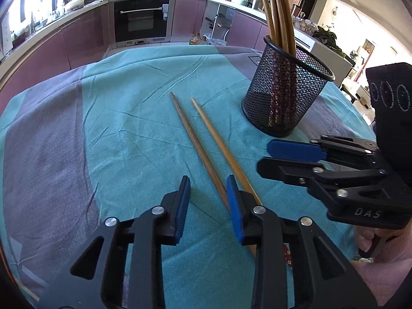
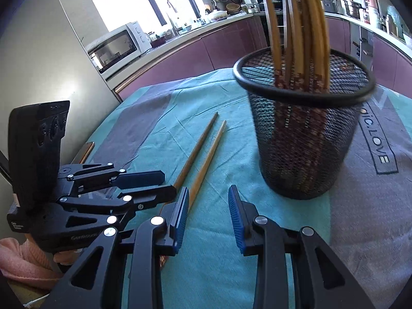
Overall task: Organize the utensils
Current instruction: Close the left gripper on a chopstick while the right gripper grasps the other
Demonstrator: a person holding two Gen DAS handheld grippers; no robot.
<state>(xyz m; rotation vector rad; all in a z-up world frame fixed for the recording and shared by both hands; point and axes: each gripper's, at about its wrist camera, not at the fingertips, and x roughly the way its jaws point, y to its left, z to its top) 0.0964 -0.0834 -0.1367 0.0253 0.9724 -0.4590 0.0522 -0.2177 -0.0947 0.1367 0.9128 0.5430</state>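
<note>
Left wrist view shows the bench under a teal and grey cloth [image 1: 123, 118], which fills the space ahead of both tools. Ahead and to the right of the left tool [image 1: 208, 207] stands a black mesh cup [image 1: 288, 90], upright, with several chopsticks [image 1: 280, 20] leaning inside it, their patterned ends down. In the right wrist view the cup [image 2: 306, 141] sits just ahead of the right tool [image 2: 208, 216], slightly to its right, with the same bundle [image 2: 306, 25] rising out of its rim. Two loose chopsticks [image 1: 203, 149] lie side by side on the cloth, near each other but apart, running from the left tool's fingers forward. One passes between its fingers; the other runs under its right finger. The left tool's jaws stand wide and grip nothing. The right tool [image 1: 278, 158] sits to its right, near the cup's base, its jaws also wide and empty; the loose pair [image 2: 203, 154] lies ahead and left of it.
</note>
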